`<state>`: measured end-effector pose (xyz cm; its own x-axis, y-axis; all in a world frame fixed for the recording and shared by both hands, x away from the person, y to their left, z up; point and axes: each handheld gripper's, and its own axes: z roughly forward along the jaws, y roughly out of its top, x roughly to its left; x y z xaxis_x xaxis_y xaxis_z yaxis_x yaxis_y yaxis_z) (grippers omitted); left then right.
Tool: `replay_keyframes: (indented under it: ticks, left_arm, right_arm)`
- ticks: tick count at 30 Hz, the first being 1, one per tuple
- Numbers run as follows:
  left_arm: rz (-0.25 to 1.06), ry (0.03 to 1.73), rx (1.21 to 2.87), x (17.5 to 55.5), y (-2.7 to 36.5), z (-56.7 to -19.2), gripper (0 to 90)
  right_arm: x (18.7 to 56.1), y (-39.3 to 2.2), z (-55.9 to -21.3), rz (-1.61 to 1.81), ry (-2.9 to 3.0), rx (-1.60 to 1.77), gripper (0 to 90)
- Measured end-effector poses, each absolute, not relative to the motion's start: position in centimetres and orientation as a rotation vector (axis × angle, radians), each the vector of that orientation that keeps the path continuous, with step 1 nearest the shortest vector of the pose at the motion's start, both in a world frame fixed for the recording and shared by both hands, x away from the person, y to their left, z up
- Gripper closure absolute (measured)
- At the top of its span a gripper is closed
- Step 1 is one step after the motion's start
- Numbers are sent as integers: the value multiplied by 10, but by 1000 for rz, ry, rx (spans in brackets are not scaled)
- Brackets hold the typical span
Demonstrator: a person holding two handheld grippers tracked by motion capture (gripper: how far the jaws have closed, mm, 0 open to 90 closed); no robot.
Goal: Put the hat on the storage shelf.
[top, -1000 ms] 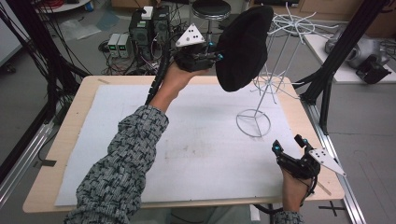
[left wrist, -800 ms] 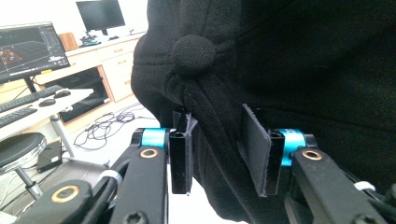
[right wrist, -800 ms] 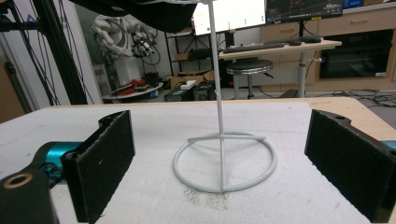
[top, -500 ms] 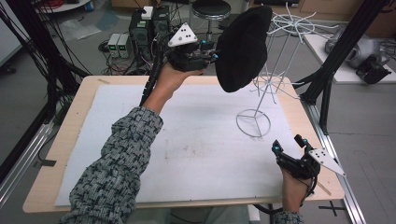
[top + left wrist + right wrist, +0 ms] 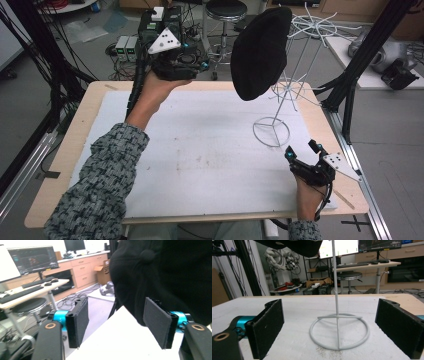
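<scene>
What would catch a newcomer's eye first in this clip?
The black fabric cap hanging high on the white wire hat stand, at the far right of the white-topped table. Next, the left gripper raised just left of the cap, its jaws just opened with nothing between them. The right gripper rests open near the stand's ring base.

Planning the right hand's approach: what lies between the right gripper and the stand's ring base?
Bare white mat between right gripper and ring base, per the right gripper view.
</scene>
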<state>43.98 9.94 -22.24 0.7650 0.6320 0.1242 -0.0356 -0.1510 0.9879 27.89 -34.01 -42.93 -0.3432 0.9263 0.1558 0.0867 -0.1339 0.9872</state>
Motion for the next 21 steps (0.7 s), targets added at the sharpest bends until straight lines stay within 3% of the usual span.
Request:
replay_keyframes:
  ticks: [21]
  left_arm:
    - [716, 632, 1616, 373, 224, -283, 291]
  right_arm:
    - [286, -333, -430, 1538, 1467, 1173, 75]
